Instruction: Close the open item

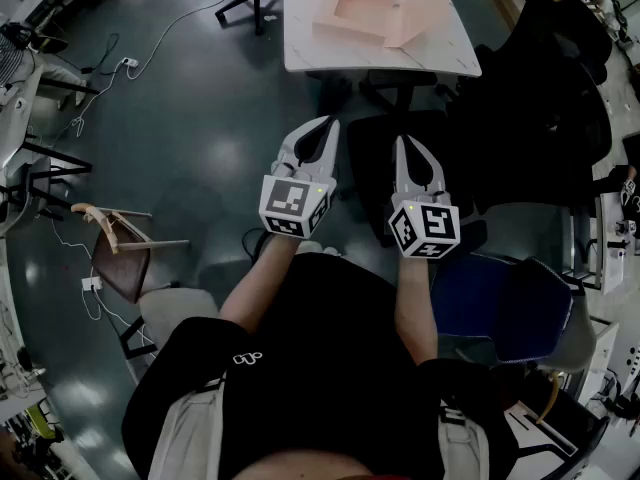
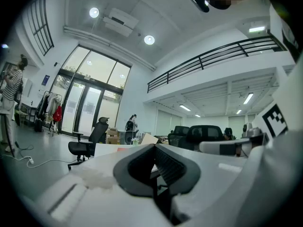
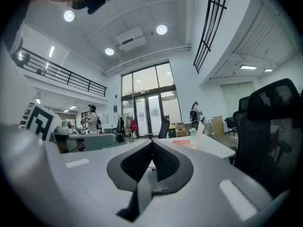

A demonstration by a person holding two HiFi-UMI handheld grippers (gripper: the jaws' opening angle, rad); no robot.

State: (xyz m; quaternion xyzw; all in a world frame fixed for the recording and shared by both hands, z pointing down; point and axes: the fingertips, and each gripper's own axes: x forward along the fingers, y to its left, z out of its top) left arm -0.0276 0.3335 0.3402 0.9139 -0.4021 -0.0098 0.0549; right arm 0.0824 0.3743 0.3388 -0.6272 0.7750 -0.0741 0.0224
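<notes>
Around me, an open-plan office: white desk [image 1: 300, 53], swivel chair [image 2: 98, 130], mezzanine railing [image 2: 213, 59], tall glass doors [image 3: 147, 110].

No legible words or numbers, only square coded markers [image 1: 293, 200] on left tool [image 1: 326, 122] and right tool [image 1: 402, 140].

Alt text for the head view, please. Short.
A person holds the left hand-held gripper and right hand-held gripper out in front, both shut and empty. Ahead, an open pink box sits on a white table.
</notes>
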